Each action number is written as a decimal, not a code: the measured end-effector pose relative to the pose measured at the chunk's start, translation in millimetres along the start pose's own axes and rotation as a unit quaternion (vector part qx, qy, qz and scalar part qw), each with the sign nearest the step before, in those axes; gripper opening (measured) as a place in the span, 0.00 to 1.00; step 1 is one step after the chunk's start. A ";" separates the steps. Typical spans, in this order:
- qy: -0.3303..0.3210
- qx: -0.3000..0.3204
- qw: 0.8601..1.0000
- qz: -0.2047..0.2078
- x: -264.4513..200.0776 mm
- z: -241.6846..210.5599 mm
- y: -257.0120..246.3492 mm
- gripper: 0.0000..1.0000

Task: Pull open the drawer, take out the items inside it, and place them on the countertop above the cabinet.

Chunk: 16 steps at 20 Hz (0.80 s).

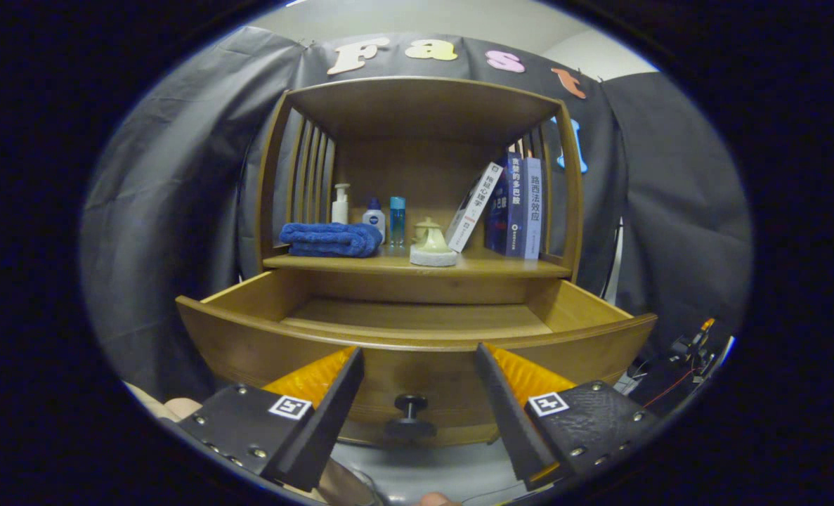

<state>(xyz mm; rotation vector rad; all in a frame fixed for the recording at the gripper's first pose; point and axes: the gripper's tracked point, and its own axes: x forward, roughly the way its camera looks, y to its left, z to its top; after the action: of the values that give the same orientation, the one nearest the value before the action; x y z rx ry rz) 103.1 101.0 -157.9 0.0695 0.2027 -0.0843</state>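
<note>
A wooden drawer (262, 337) stands pulled out of the cabinet toward me; the part of its floor that I see is bare. Its dark round knob (410, 414) sits low on the curved front, between my two fingers and apart from both. My gripper (417, 351) is open, fingers spread wide just in front of the drawer front, holding nothing. Above the drawer runs the countertop (501, 266), under a wooden hutch. On it lie a folded blue towel (331, 239) and a small cream teapot (431, 242) on a round coaster.
Three small bottles (374, 214) stand at the back of the countertop behind the towel. Books (511, 207) lean and stand at its right end. A hand (178, 407) shows beside my left finger. Cables and gear (691, 348) lie low to the right of the cabinet.
</note>
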 end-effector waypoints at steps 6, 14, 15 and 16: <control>0.004 0.011 1.000 0.007 5.5 3.1 1.0 0.99; -0.011 0.017 1.000 0.015 40.2 19.1 -2.6 0.99; 0.003 0.016 1.000 0.016 48.6 15.4 -1.4 0.99; -0.004 0.016 1.000 0.017 53.0 20.0 -2.5 0.99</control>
<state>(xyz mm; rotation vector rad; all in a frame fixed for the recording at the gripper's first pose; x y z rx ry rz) 158.5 92.9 -149.3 0.1050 0.1921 -0.0543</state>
